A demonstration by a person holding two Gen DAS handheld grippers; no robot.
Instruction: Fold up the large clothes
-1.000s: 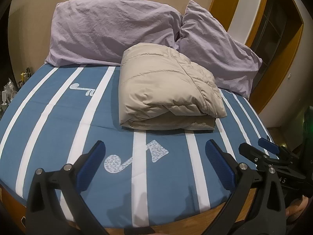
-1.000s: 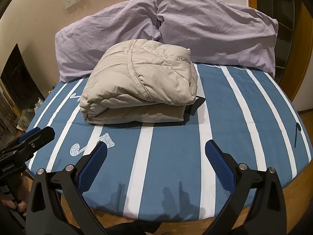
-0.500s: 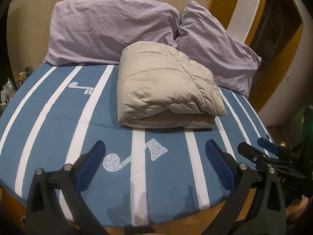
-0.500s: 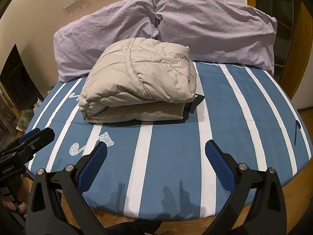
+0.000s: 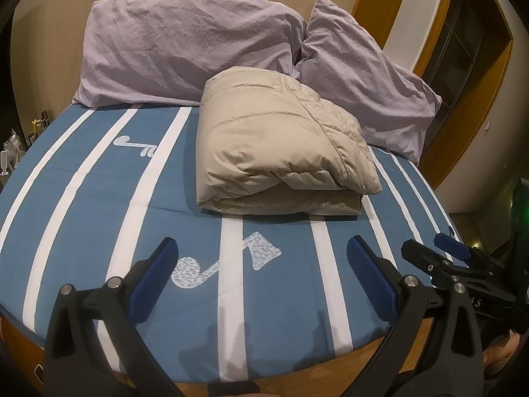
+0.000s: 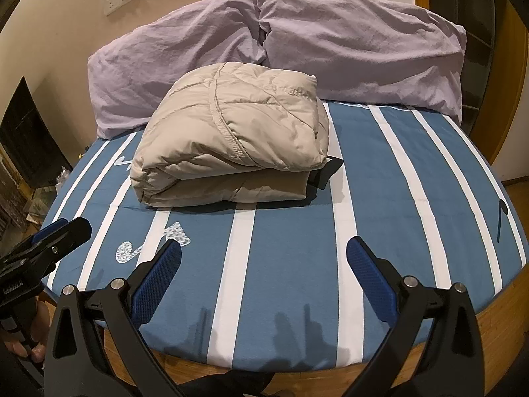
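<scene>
Presently, item one: left gripper (image 5: pixel 263 264), blue ribbed pads spread wide, holding nothing, poised over the bed's (image 5: pixel 82 205) near edge. Item two: right gripper (image 6: pixel 264 263), likewise parted and empty, beside it.

Item three: beige quilted jacket (image 5: pixel 277 145), puffy, slick-shelled, folded into a thick rectangular bundle mid-bed, touching the lilac pillows (image 5: pixel 185 49) at the far edge. Judged complete; any tidying should press the springy top layer flat, not pinch it.
</scene>
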